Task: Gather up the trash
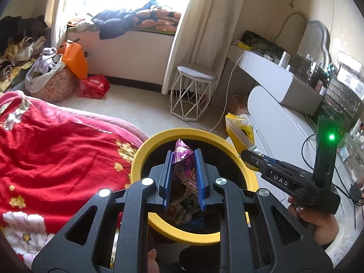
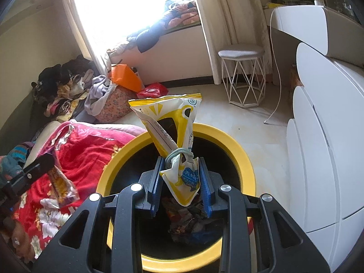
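Purple wrapper (image 1: 182, 159) clenched in left jaws, yellow-white bag (image 2: 175, 136) in right jaws, "DAS" on right gripper (image 1: 246, 154)

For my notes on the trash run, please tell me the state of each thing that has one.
Left claw: shut on purple wrapper, above bin.
Right claw: shut on yellow bag, above bin.
Yellow bag: tied with a cord, upright.
Bin: open, trash inside.
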`<state>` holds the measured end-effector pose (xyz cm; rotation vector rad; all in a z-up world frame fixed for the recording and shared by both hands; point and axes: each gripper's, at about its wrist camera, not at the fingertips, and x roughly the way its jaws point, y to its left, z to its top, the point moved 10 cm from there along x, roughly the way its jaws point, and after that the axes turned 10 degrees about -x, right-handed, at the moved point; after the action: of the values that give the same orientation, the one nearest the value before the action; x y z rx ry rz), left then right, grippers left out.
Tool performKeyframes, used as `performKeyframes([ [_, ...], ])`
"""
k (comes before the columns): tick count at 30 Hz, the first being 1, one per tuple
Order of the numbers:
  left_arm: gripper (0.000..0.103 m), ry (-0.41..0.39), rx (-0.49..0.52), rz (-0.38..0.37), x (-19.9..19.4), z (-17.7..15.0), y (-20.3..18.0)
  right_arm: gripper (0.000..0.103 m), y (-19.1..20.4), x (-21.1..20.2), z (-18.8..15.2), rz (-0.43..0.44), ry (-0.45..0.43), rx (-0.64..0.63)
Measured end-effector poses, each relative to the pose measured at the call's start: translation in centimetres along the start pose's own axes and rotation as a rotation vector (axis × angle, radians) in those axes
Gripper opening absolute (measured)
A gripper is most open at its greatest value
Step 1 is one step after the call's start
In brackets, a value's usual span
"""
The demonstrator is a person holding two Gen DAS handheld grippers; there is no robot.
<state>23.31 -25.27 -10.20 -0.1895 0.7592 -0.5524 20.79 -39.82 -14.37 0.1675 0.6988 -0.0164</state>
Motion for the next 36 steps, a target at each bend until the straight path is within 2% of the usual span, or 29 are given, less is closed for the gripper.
performKeyframes([
  [18, 0.015, 0.096, -0.01, 0.002, 5.2, -1.9, -0.6, 0.029, -1.0, 1.7, -1.5, 0.022, 0.054, 0.031],
  [21, 0.016, 0.099, -0.012, 0.001, 5.7, -1.9, -0.7, 0.032, -1.0, 1.8, -1.7, 0.029, 0.057, 0.037],
  [22, 0.019, 0.099, -0.015, 0.002, 5.8, -1.8, -0.7, 0.036, -1.0, 1.9, -1.8, 0.032, 0.061, 0.04],
  [24, 0.039, 0.099, -0.023, -0.001, 6.0, -1.8, -0.8, 0.041, -1.2, 2.0, -1.9, 0.029, 0.065, 0.047],
  [25, 0.054, 0.098, -0.026, -0.003, 6.0, -1.7, -0.8, 0.043, -1.4, 2.0, -2.0, 0.029, 0.069, 0.053],
  [26, 0.059, 0.094, -0.03, -0.01, 5.9, -1.6, -0.8, 0.046, -1.6, 2.0, -2.1, 0.024, 0.07, 0.06],
  [27, 0.061, 0.092, -0.031, -0.013, 5.9, -1.6, -1.0, 0.047, -1.8, 1.9, -2.1, 0.023, 0.066, 0.07],
  [29, 0.074, 0.087, -0.026, -0.008, 5.8, -1.5, -1.1, 0.049, -2.1, 1.7, -2.2, 0.019, 0.061, 0.077],
  [34, 0.092, 0.08, -0.03, 0.001, 5.3, -1.5, -1.1, 0.055, -2.5, 1.3, -2.2, 0.011, 0.054, 0.087],
  [36, 0.092, 0.076, -0.035, 0.004, 5.1, -1.4, -1.0, 0.057, -2.5, 1.1, -2.3, 0.006, 0.053, 0.082],
])
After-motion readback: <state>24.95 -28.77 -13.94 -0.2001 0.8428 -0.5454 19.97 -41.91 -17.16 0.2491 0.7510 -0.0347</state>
